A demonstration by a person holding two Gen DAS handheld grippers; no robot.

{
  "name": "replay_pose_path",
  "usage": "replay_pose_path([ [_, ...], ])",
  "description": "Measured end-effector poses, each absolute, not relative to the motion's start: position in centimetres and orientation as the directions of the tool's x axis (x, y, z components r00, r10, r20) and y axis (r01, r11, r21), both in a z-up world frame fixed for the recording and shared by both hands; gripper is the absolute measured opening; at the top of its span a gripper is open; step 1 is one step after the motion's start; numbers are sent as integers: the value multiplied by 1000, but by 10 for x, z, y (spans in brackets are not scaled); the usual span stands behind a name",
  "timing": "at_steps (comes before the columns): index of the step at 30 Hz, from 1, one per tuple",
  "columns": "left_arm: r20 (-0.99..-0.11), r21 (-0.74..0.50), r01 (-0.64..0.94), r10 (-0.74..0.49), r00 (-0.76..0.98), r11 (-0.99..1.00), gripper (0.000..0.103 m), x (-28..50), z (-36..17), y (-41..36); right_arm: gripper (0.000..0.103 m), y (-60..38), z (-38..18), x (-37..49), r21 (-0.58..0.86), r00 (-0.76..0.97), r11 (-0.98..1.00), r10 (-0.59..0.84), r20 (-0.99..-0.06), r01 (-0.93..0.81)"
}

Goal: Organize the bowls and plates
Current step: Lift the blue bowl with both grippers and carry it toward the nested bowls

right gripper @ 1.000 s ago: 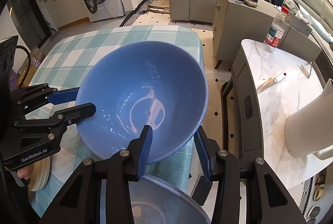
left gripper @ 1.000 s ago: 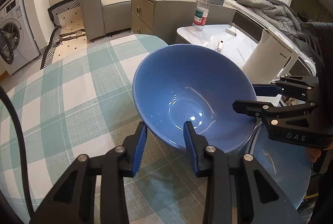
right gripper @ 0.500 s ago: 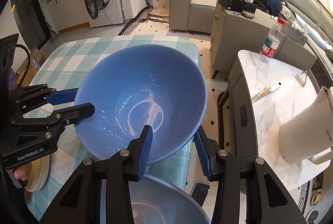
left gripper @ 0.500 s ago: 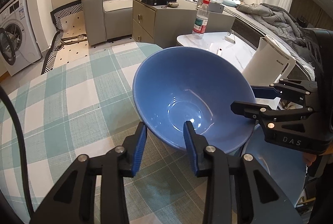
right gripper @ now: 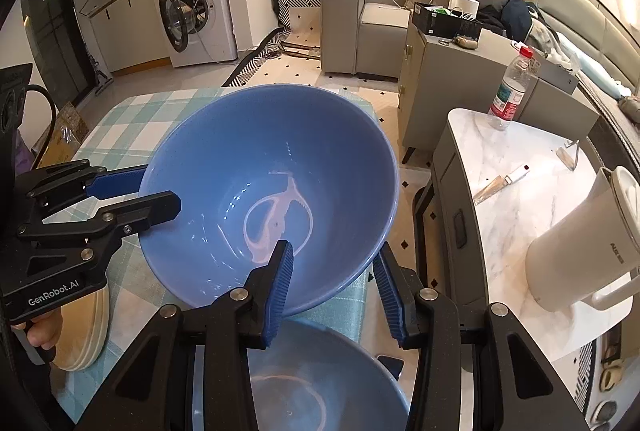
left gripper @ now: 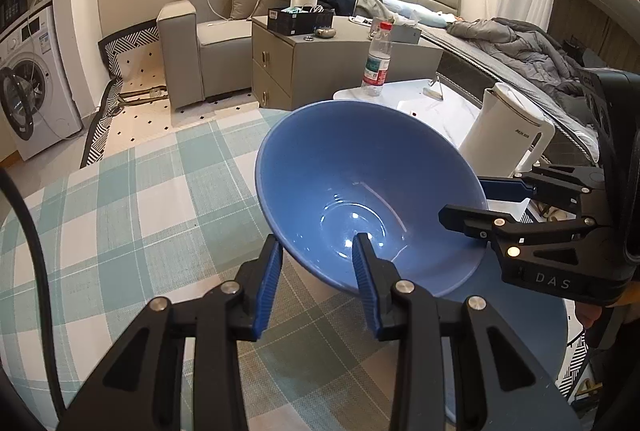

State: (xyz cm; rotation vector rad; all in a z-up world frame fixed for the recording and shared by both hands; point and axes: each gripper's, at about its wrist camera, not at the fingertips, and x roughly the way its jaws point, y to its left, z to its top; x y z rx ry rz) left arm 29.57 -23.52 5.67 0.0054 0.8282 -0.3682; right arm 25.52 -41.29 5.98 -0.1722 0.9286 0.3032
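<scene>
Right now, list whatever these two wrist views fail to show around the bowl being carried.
- Blue bowl: underside and foot hidden by its own wall, both views.
- Second blue dish below: cut off by the bottom edge and right gripper; bowl or plate unclear.
- Wooden dishes: mostly behind left gripper; count unclear.
- Kettle label: too small to read.

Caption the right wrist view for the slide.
Both grippers, left gripper and right gripper, clamp a blue bowl above a second blue bowl.

bowl (left gripper: 360,183): blue | tablecloth (left gripper: 132,215): teal/white check | fingers (left gripper: 267,281): blue pads, blk | kettle (left gripper: 506,131): white
</scene>
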Motion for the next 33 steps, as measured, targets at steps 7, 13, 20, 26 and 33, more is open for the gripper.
replay_pose_path([
  [7,-700,-145,332,-334,631,932,35,289,66,-236,43,-416,74,241,-21,594,948,182,-784,-319],
  [13,-680,-143,335,-338,650,931,35,281,77,-234,43,-415,88,230,-23,621,949,188,-761,-316],
  [20,-659,-142,340,-345,668,930,35,270,88,-231,43,-412,109,210,-32,659,952,187,-729,-305],
  [26,-645,-143,349,-355,676,926,35,259,97,-229,43,-410,123,185,-24,682,955,194,-705,-297],
  [33,-628,-139,371,-372,684,918,35,240,107,-230,43,-407,135,158,-27,706,963,177,-685,-267],
])
